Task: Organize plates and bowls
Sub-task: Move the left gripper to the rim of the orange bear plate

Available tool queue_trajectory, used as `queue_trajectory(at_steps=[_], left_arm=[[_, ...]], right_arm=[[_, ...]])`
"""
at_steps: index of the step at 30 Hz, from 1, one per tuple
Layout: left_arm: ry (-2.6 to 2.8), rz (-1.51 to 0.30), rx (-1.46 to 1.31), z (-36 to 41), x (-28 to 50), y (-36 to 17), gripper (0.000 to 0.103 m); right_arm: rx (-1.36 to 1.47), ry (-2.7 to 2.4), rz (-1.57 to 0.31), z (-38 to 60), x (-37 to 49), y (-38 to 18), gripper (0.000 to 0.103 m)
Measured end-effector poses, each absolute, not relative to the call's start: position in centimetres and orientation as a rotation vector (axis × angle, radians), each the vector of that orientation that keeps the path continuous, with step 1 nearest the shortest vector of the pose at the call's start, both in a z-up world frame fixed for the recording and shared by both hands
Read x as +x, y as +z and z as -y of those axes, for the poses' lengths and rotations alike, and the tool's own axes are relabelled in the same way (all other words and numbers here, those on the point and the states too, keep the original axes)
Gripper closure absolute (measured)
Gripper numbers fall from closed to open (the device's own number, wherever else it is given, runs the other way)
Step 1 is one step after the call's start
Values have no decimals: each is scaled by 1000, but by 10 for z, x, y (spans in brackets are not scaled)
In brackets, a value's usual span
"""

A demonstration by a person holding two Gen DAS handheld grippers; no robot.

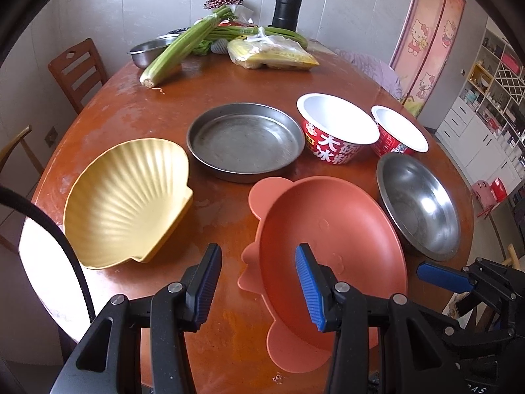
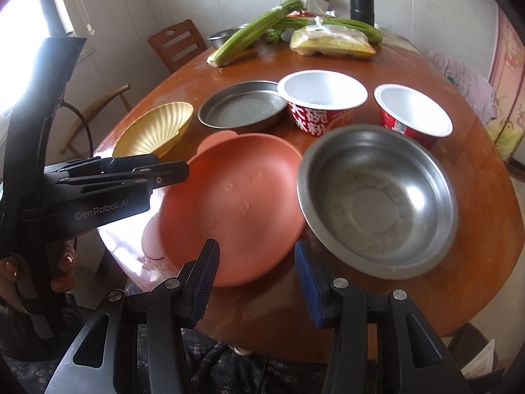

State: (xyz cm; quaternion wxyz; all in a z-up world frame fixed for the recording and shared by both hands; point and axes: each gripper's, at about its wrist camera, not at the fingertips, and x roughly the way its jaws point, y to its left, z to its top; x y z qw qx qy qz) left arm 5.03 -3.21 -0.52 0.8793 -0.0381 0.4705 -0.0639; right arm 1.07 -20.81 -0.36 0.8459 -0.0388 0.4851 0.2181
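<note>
Low in the left wrist view, the left gripper (image 1: 259, 282) hangs with its jaws apart and nothing between them, one blue pad over bare wood, the other over the near rim of the coral plate (image 1: 331, 246). Low in the right wrist view, the right gripper (image 2: 256, 275) is just as open and empty, poised over the gap where that plate meets the steel bowl (image 2: 377, 200) (they look to be touching, rim to rim). Outward now: the yellow shell dish (image 1: 128, 203) sits at left centre, the flat steel pan (image 1: 244, 141) at centre, two red paper bowls, a large one (image 1: 334, 128) and a smaller one (image 1: 398, 133), toward the right. Up top on the round wooden table (image 1: 131, 111) lie celery (image 1: 183, 49) and a black flask (image 1: 284, 6).
</note>
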Motion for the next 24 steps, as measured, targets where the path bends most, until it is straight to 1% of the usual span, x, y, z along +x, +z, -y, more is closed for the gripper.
queue_trajectory(at_steps=[7, 24], left_arm=[[-138, -1009, -73, 36, 54, -14, 56], [-152, -1032, -114, 32, 63, -26, 56]], right_arm=[[-66, 452, -1062, 204, 18, -14, 53], [-89, 403, -1082, 193, 33, -28, 53]])
